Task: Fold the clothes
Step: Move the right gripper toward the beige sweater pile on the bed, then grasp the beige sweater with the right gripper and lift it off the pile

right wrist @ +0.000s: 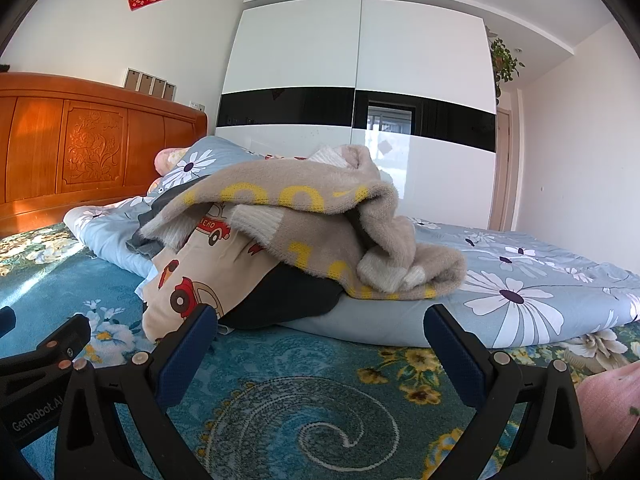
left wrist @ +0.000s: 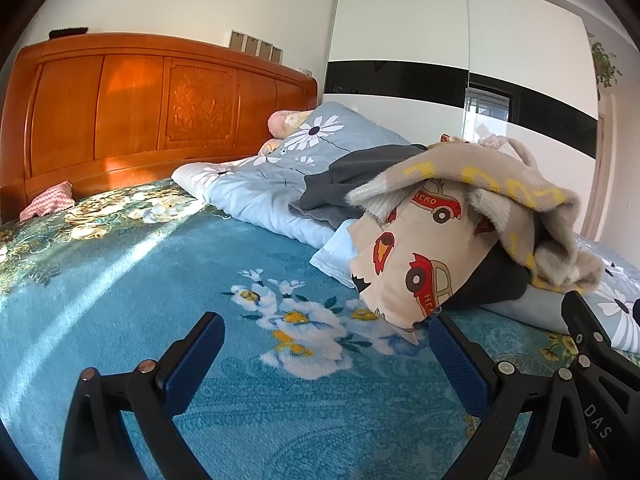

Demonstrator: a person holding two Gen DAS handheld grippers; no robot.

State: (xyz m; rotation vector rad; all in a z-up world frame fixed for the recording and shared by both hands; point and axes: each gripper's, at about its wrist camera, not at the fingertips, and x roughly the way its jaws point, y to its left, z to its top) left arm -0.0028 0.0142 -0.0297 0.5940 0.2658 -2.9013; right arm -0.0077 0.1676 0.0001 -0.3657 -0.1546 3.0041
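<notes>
Just ahead of the left tool [left wrist: 326,334], which stands wide apart and empty over the blue floral bedspread [left wrist: 120,280], lies a loose pile of clothes at the edge of a daisy-print quilt [right wrist: 520,280]. The right tool [right wrist: 320,326] is likewise spread open with nothing between its fingers, and it faces the same pile from slightly further right.

I count at least 4 pieces in the heap: 1 tan fuzzy sweater with yellow lettering [right wrist: 304,216] draped on top, 1 beige garment printed with red cars [left wrist: 404,264] beneath it, 1 black item [right wrist: 288,296] under those and 1 dark grey piece [left wrist: 348,184] toward the headboard. More may be buried.

All of it looks soft and light, so nothing will hold its shape when lifted. The sweater seems thick and plush, likely to grip well but to sag and drag its neighbours along. Its white ribbed cuff [right wrist: 384,272], nearest the right tool, and the hem hanging toward the left tool look like sensible places to pinch. The car-print cloth appears thinner and smoother, probably more slippery.
</notes>
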